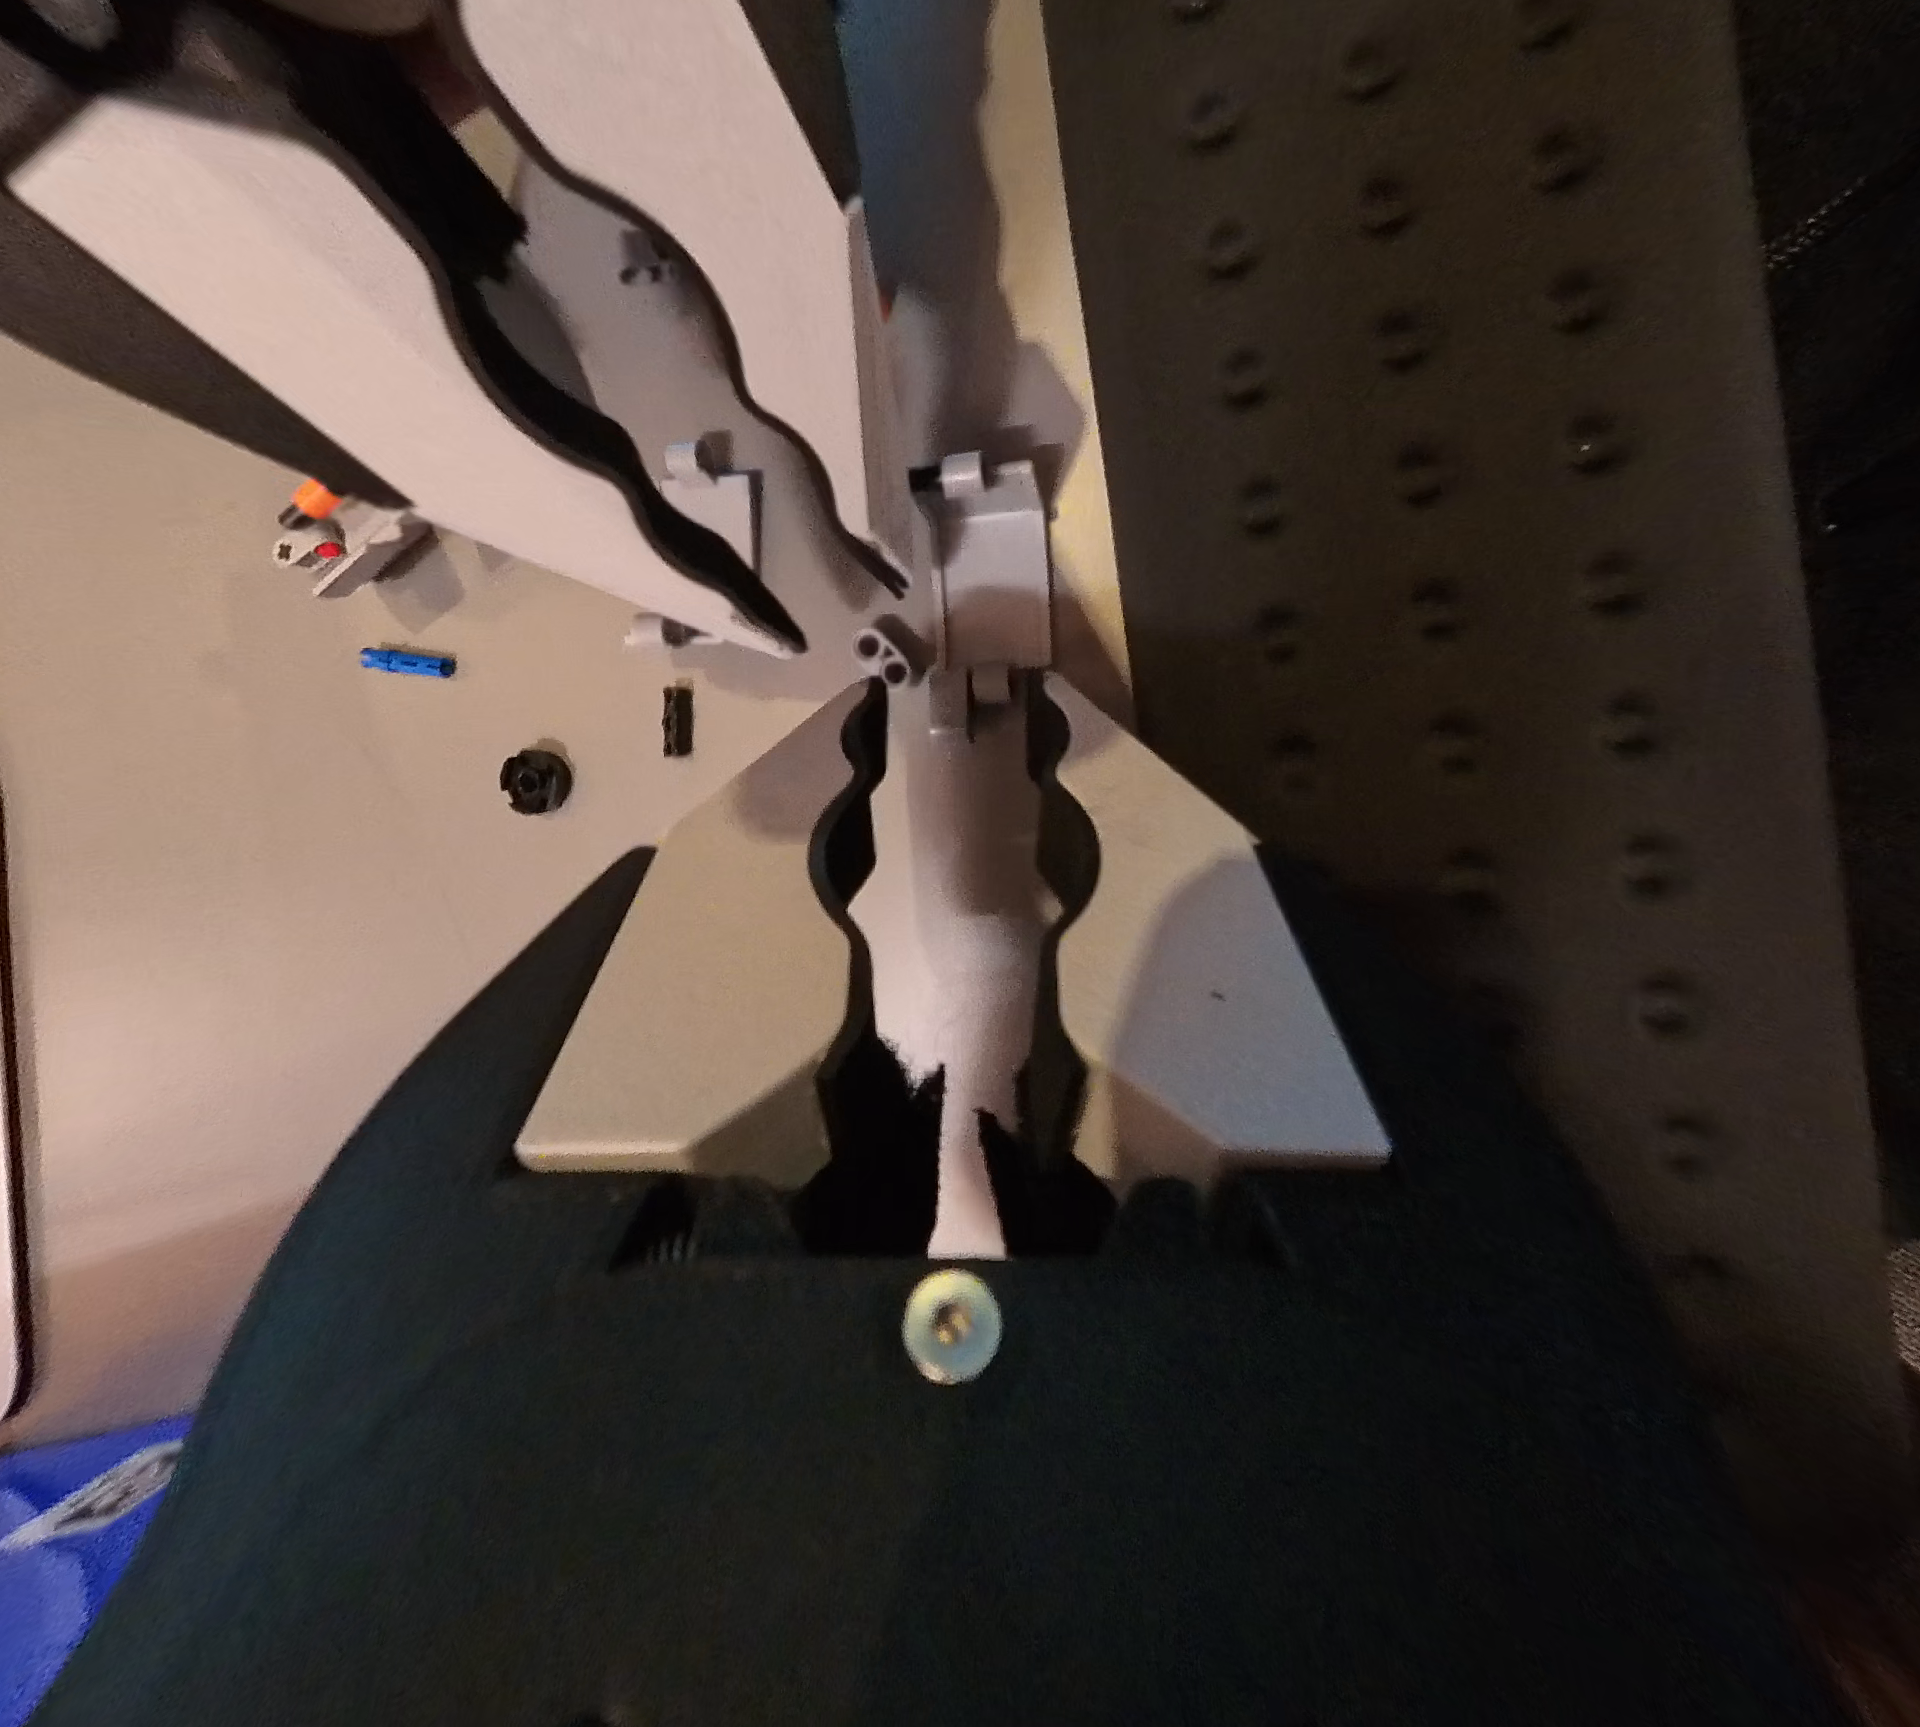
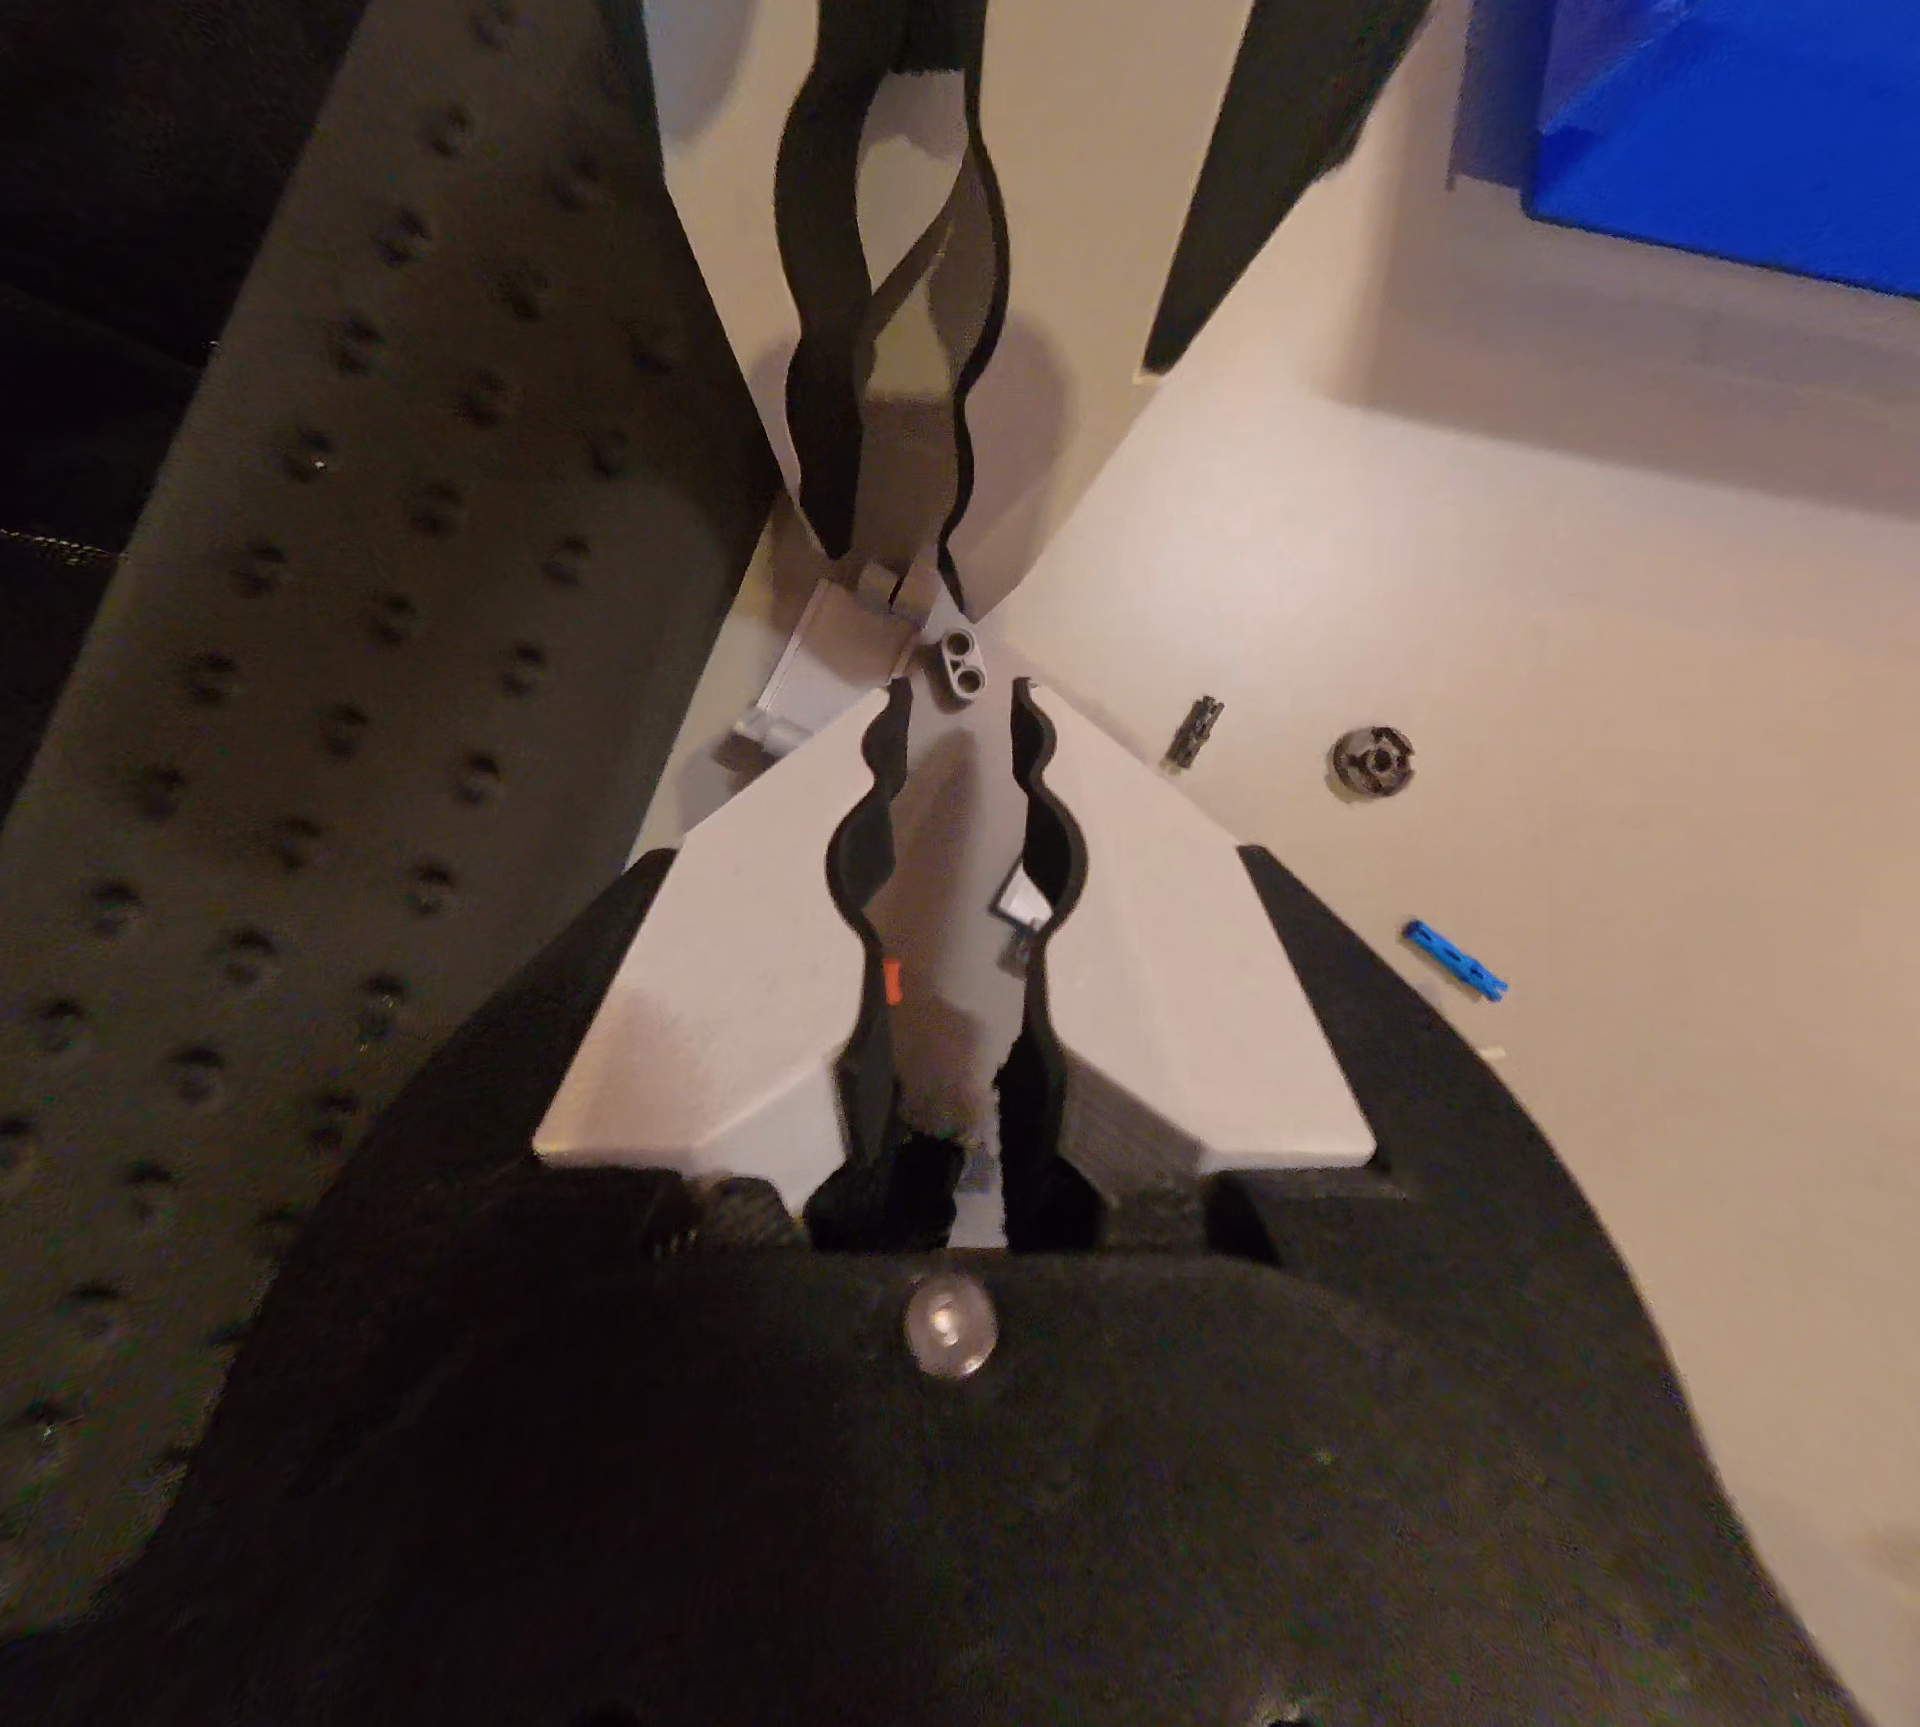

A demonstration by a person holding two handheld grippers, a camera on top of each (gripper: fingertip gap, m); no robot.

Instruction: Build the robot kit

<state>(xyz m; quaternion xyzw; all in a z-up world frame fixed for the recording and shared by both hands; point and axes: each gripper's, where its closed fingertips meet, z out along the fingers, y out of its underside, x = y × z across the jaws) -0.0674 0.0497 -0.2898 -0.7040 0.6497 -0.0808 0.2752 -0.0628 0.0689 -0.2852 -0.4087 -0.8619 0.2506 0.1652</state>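
My left gripper [image 1: 956, 690] is closed on the lower tabs of a grey curved panel piece [image 1: 992, 576], which stands just past its tips. A small grey two-hole connector [image 1: 888, 654] sits against the panel's left side. My right gripper [image 1: 850, 609] comes in from the upper left with its tips at that connector. In the right wrist view, my right gripper [image 2: 961, 688] is narrowly open. The connector [image 2: 961, 664] lies just beyond its tips, with a gap on each side. The left gripper [image 2: 891, 571] reaches down from the top onto the panel [image 2: 842, 659].
On the beige table [image 2: 1455, 534] lie a blue pin [image 2: 1455, 960], a small black piece [image 2: 1193, 730] and a black round piece [image 2: 1371, 763]. A grey assembly with orange and red parts [image 1: 332, 545] lies at the left. A dark perforated board [image 2: 312, 638] stands alongside. A blue box [image 2: 1714, 67] is at the back right. Only a small space, under 4 cm, lies between the two pairs of fingers. About 11 cm separates my right fingertips from the blue pin [image 2: 1455, 960]. Seen from the left wrist view [image 1: 401, 656] as well.
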